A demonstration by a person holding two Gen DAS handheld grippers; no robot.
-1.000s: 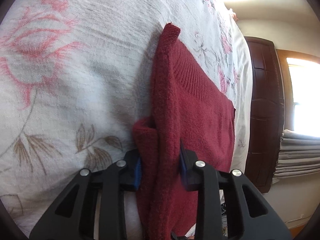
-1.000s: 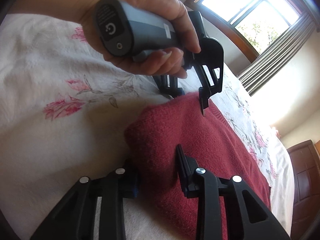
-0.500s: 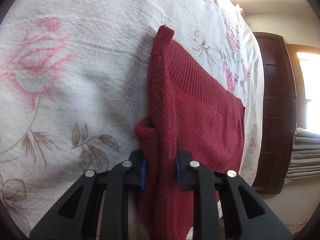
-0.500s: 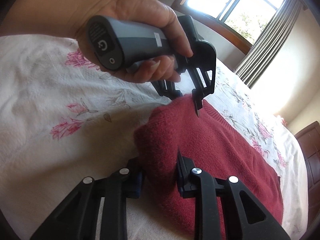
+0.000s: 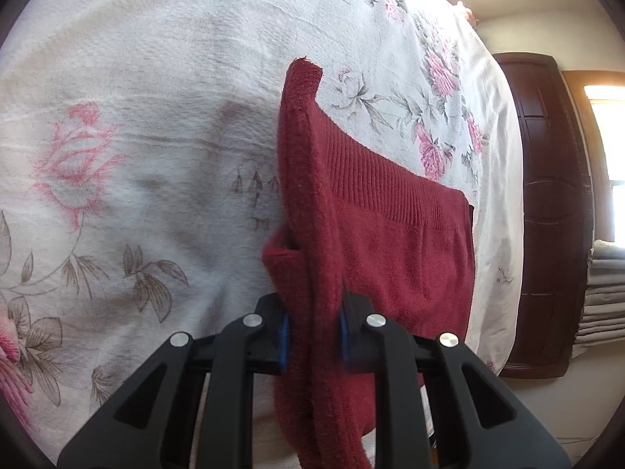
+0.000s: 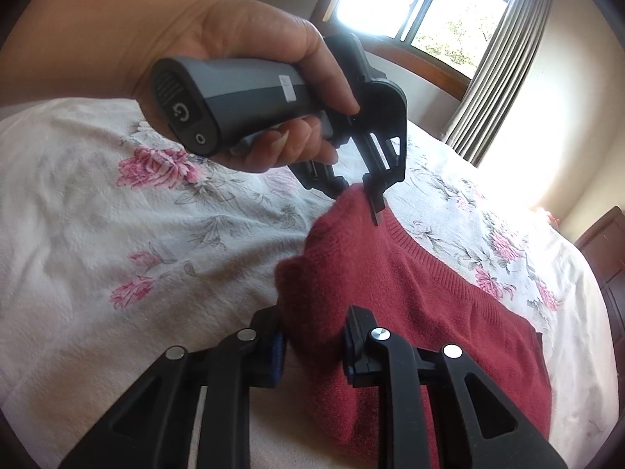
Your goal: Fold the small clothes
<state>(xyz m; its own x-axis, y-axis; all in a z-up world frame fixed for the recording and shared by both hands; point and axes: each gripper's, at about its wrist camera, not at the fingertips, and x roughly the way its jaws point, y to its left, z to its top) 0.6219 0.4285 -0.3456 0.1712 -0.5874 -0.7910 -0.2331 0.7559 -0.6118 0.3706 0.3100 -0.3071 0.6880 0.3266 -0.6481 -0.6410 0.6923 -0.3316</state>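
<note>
Red knit sweater [image 5: 398,258] edge pinched by both tongs (lifted).

Daylight fills both views. In the right wrist view it pours through the window [image 6: 437,4] at the upper middle, whose panes are blown out to white, and a glare patch washes out the wall and the bedspread [image 6: 78,203] at the right middle. In the left wrist view the upper right corner is overexposed, and a second bright strip burns at the right edge. A soft grey shadow lies on the bedspread [image 5: 156,78] left of centre. Fisheye bending curves straight lines near the rims, and dark vignetting rings every corner. Nearby cloth looks slightly soft; the rest is sharp.
</note>
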